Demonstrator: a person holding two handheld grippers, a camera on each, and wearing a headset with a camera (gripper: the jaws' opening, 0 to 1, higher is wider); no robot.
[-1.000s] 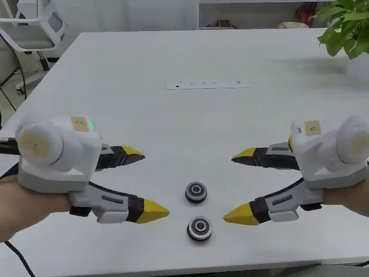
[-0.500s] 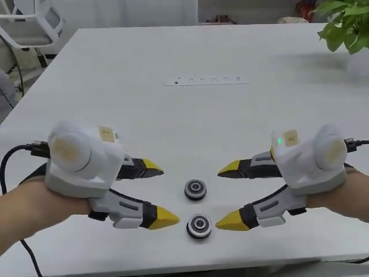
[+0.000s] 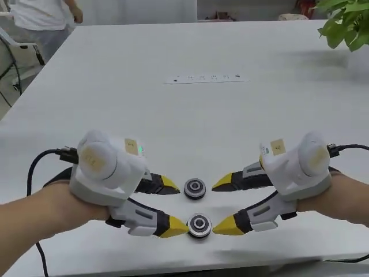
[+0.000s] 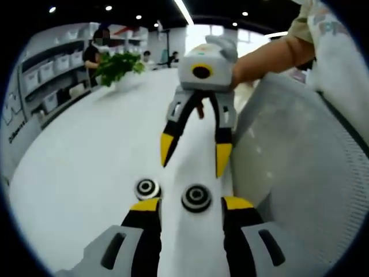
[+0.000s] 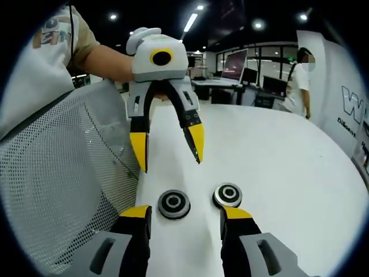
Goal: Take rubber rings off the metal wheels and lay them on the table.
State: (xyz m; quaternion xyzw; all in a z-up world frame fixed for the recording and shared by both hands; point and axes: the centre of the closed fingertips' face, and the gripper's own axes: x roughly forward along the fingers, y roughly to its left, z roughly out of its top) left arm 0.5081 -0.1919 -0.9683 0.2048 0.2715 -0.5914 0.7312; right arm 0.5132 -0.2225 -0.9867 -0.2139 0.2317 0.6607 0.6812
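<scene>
Left tongs (image 3: pixel 180 206) and right tongs (image 3: pixel 214 208) spread, flanking nearer metal wheel (image 3: pixel 199 224), gripper label (image 3: pixel 130 146) print illegible

near wheel (image 3: pixel 199 224): metal hub, black rubber ring on, flat on table (image 3: pixel 173 127)
far wheel (image 3: pixel 195 188): same, just beyond it

The person is holding the left claw (image 3: pixel 180 206), a white plastic body with black jaws tipped in yellow, and the matching right claw (image 3: pixel 214 208) low and level. Their tips are pointing inward at each other, close but not touching. Both claws are standing with jaws spread wide, one jaw farther out, one nearer the person. The bare left forearm (image 3: pixel 34 216) and right forearm (image 3: pixel 349 199) are reaching in from either side.
</scene>
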